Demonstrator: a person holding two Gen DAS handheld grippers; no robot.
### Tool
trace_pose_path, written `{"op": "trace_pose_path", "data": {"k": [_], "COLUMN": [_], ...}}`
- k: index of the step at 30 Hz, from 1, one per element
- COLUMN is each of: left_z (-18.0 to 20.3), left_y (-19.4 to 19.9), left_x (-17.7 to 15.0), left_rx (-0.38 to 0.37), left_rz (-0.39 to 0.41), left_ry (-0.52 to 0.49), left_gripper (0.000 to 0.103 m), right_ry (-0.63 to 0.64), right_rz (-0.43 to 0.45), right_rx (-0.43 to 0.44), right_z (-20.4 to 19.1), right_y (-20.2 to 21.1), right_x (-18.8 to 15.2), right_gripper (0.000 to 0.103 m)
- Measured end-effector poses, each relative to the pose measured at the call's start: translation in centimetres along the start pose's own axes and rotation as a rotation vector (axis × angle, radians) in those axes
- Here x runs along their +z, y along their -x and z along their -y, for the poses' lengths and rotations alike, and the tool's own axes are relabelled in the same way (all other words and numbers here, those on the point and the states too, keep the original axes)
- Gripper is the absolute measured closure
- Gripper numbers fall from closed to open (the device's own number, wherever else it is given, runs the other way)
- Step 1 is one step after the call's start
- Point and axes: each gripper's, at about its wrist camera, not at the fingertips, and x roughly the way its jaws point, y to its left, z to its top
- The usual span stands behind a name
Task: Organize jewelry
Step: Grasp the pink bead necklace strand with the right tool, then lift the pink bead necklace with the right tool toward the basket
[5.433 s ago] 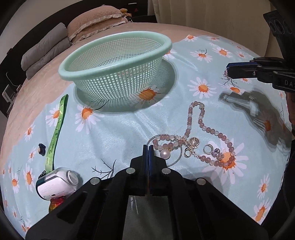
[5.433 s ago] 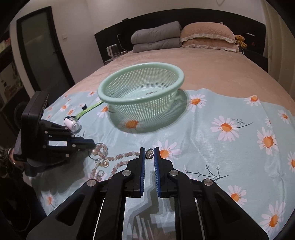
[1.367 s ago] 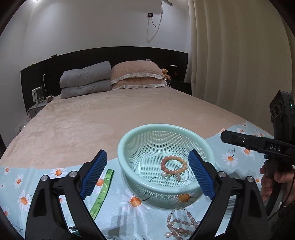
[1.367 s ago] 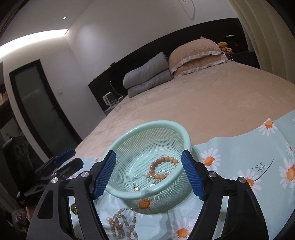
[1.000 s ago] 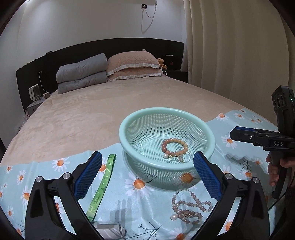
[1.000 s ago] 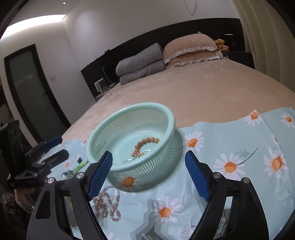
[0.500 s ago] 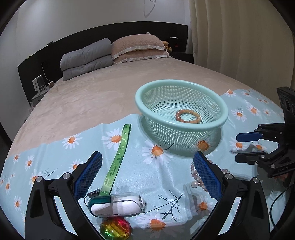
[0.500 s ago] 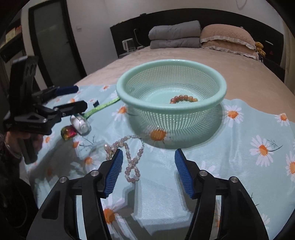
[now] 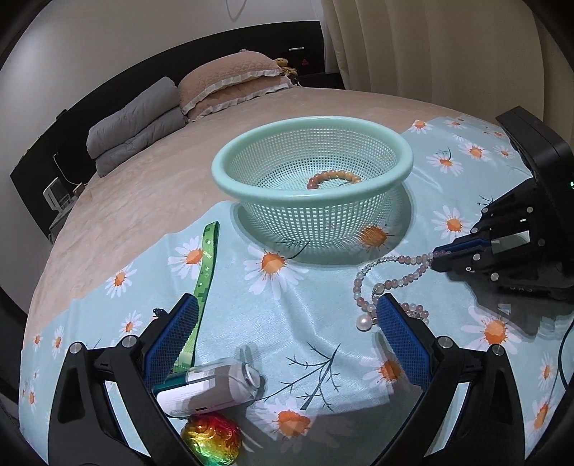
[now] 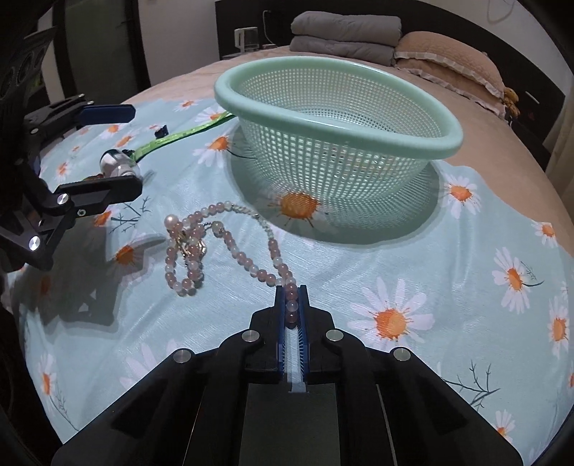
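A mint-green mesh basket stands on the daisy-print cloth and holds an orange bead bracelet. A long pink bead necklace with a pearl and a charm lies in front of the basket. My right gripper is shut on one end of the necklace, low over the cloth. My left gripper is open and empty, held above the cloth to the left of the necklace.
A white bottle-like device, a shiny rainbow ball and a green lanyard lie at the left. The cloth covers a beige bed with pillows and grey quilts behind.
My right gripper came down and closed on the end of the pink necklace. My left gripper moved lower and closer to the cloth, still open.
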Motion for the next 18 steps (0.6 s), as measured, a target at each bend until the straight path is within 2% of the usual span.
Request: {"op": "trace_pose_path", "data": {"k": [2, 5, 7, 9, 10, 12, 18], "left_z": [0.5, 1.3, 1.5, 1.6, 1.7, 2.1, 2.5], "left_y": [0.0, -0.2, -0.5, -0.5, -0.5, -0.5, -1.5], "left_x": [-0.2, -0.5, -0.5, -0.5, -0.4, -0.5, -0.5], "left_rx": [-0.016, 0.000, -0.040, -0.099, -0.104, -0.082, -0.064], "left_rz": [-0.006, -0.009, -0.016, -0.020, -0.017, -0.013, -0.039], "left_ry": [-0.016, -0.077, -0.062, -0.040, -0.048, -0.080, -0.087], "left_gripper": [0.006, 0.006, 0.006, 0.006, 0.006, 0.006, 0.006], "right_ry": [-0.024, -0.048, -0.091, -0.107, -0.116, -0.145, -0.241], "right_rz": [-0.004, -0.010, -0.013, -0.013, -0.010, -0.004, 0.036], "right_rx": [-0.006, -0.046, -0.051, -0.088, -0.105, -0.130, -0.155], "right_z": [1.0, 2.5, 3.8, 5.0, 5.6, 7.1, 10.8], "right_y": [0.3, 0.5, 0.7, 1.1, 1.4, 1.9, 3.7], "right_x": [-0.3, -0.4, -0.5, -0.6, -0.6, -0.8, -1.4], "right_gripper": [0.097, 0.097, 0.097, 0.097, 0.097, 0.097, 0.097]}}
